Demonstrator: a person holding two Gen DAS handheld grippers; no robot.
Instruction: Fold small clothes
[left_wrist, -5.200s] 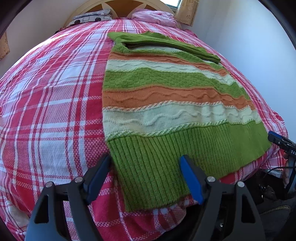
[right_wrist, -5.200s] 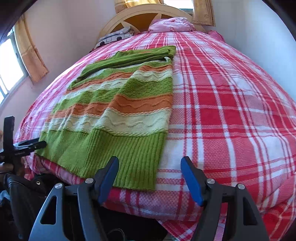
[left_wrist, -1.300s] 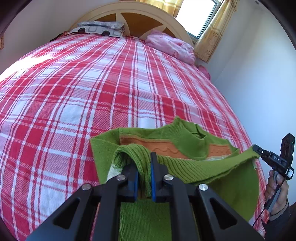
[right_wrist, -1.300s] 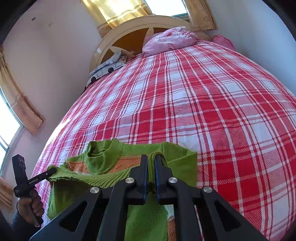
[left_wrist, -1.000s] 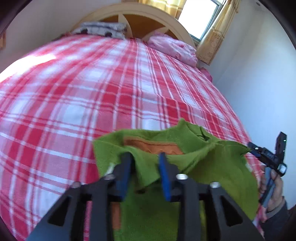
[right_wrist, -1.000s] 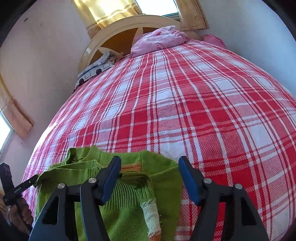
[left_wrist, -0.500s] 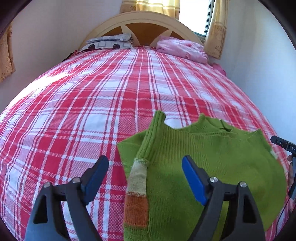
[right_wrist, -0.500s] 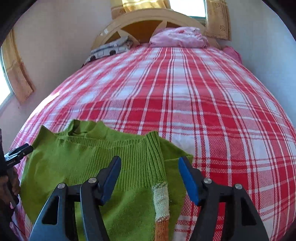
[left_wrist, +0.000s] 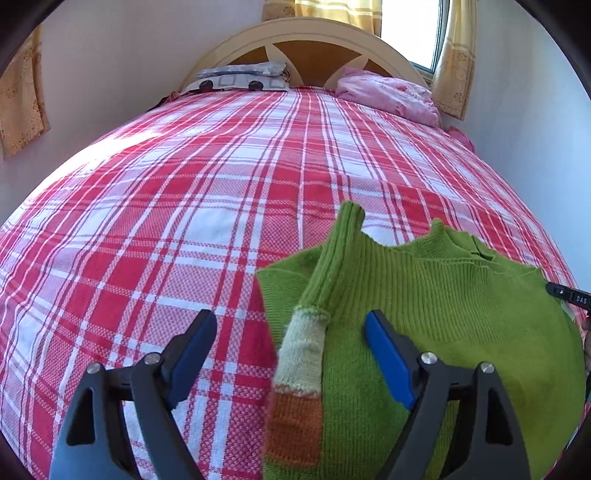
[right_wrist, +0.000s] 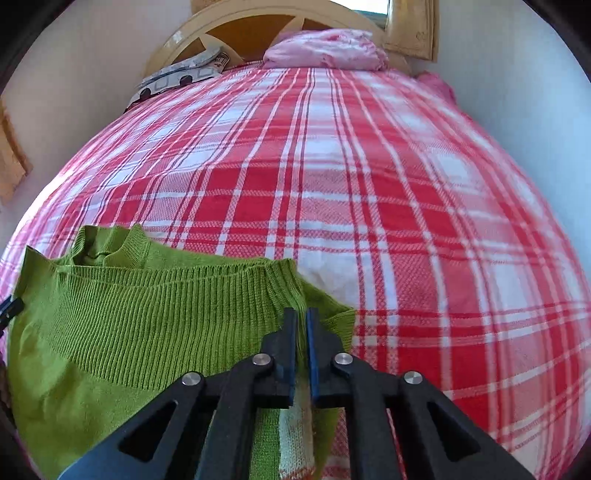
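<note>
A green knit sweater (left_wrist: 443, 332) with orange and cream stripes lies folded in half on the red plaid bed (left_wrist: 184, 203), its ribbed hem over the collar. My left gripper (left_wrist: 288, 354) is open, its blue pads either side of the sweater's left folded edge, holding nothing. In the right wrist view the sweater (right_wrist: 129, 332) lies at the lower left. My right gripper (right_wrist: 301, 332) is shut on the sweater's right edge, near the ribbed hem corner. The right gripper's tip also shows in the left wrist view (left_wrist: 565, 293).
Plaid bedspread (right_wrist: 369, 184) stretches to a curved wooden headboard (left_wrist: 314, 48). A grey patterned pillow (left_wrist: 240, 75) and a pink bundle (left_wrist: 388, 96) lie at the head. White walls flank the bed; curtains (left_wrist: 452, 62) hang by the window.
Both grippers carried the hem up over the collar and let go. The left has since stayed open. The right, open half a second ago, has shut on the sweater's right edge.
</note>
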